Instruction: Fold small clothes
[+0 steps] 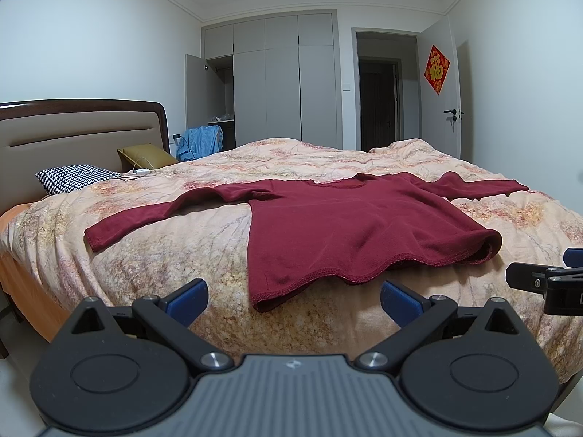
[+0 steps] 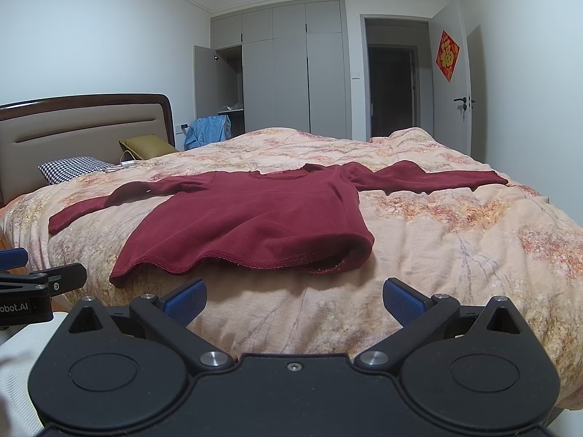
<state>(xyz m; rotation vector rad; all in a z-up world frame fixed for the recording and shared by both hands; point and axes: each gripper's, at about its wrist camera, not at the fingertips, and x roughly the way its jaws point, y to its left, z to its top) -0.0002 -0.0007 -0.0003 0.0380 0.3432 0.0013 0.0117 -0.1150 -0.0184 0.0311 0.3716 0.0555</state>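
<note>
Both grippers, left gripper [image 1: 293,300] and right gripper [image 2: 294,300], are held wide open with nothing gripped, just short of the near hem. Maroon long-sleeved top [image 1: 349,225] is laid flat on the floral quilt [image 1: 164,266], sleeves spread left and right. No fold looks made yet, so basically everything's left.

The left hand-held gripper [image 1: 293,300] and right hand-held gripper [image 2: 294,300] look alike — matte black linkages, round black hubs, silver screws, blue ribbed fingertips [image 1: 187,300] — the left's body ridged grey.

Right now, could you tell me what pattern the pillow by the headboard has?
Black-and-white houndstooth; the pillow shows best in the left wrist view.
</note>
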